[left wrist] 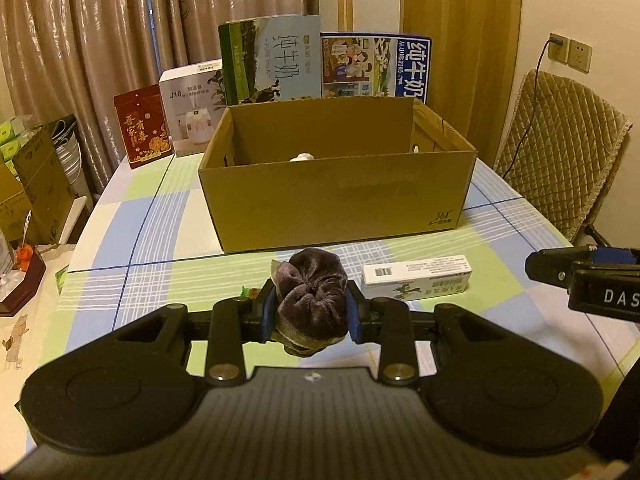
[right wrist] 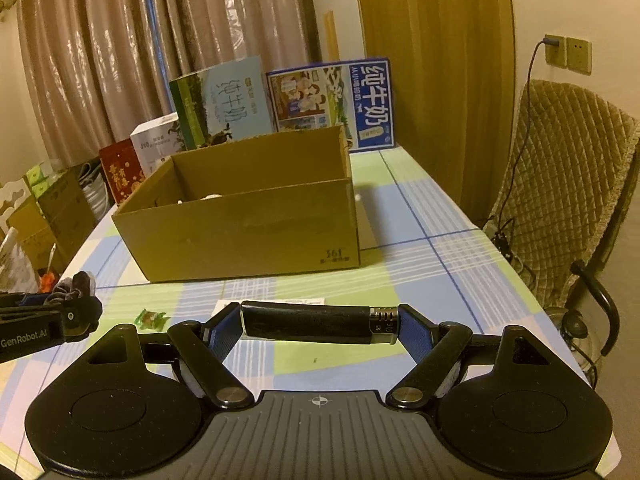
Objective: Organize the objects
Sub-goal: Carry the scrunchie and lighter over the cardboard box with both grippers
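My left gripper (left wrist: 311,312) is shut on a dark purple velvet scrunchie (left wrist: 314,296), held above the checked tablecloth, short of the open cardboard box (left wrist: 336,196). My right gripper (right wrist: 320,326) is shut on a black cylindrical lighter (right wrist: 316,322) with a metal cap, gripped end to end across the jaws. In the right wrist view the left gripper and the scrunchie (right wrist: 76,286) show at the far left. A small white object (left wrist: 303,157) lies inside the box. A white carton (left wrist: 416,276) lies on the cloth in front of the box. A green wrapped candy (right wrist: 151,317) lies on the cloth nearby.
Milk cartons (left wrist: 276,60), a white humidifier box (left wrist: 188,108) and a red box (left wrist: 140,124) stand behind the cardboard box. A padded chair (left wrist: 560,160) stands at the right. More boxes (left wrist: 28,184) sit beside the table (left wrist: 120,216) on the left.
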